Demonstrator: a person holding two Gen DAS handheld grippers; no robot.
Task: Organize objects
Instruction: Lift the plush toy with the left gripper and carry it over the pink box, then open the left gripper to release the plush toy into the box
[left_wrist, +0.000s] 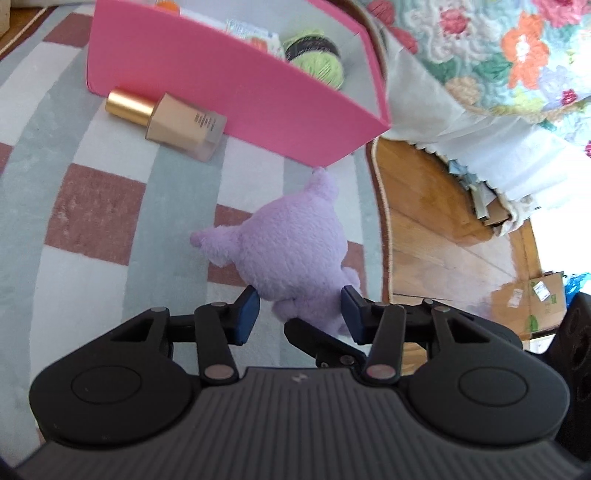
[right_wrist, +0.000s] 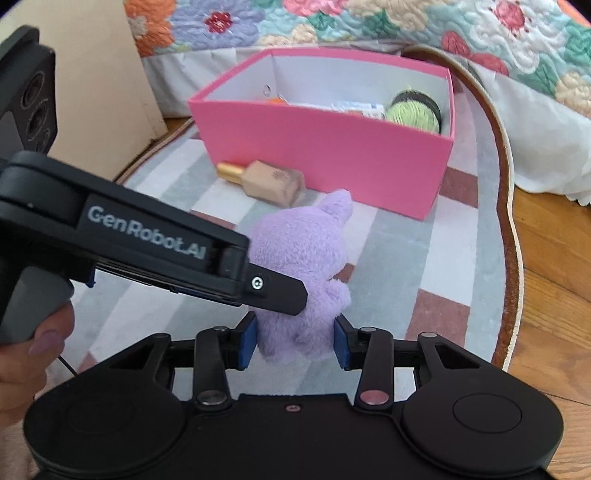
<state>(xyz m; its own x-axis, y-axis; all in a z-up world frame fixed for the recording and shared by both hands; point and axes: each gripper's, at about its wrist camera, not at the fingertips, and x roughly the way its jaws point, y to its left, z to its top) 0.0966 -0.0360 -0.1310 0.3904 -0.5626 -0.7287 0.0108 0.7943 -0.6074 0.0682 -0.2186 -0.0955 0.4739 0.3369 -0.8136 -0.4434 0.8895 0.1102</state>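
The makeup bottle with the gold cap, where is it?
The makeup bottle lies on its side on the striped rug, against the pink box, beyond the purple plush.

Daylight scene, bright overall. Strongest light at right edge of left wrist view: window area (left_wrist: 554, 236) blown out to white, washing the bed skirt (left_wrist: 443, 122) nearby. Soft, faint shadows under the plush toy (left_wrist: 295, 251) and bottle (left_wrist: 173, 125). Slight motion blur on the pink box (left_wrist: 229, 85) and its contents in both views. Heavy fisheye bending: rug edge (right_wrist: 509, 206) curves hard at right, corners vignette dark. Nearby gripper body in right wrist view, left side, slightly soft; thumb at lower left out of focus.
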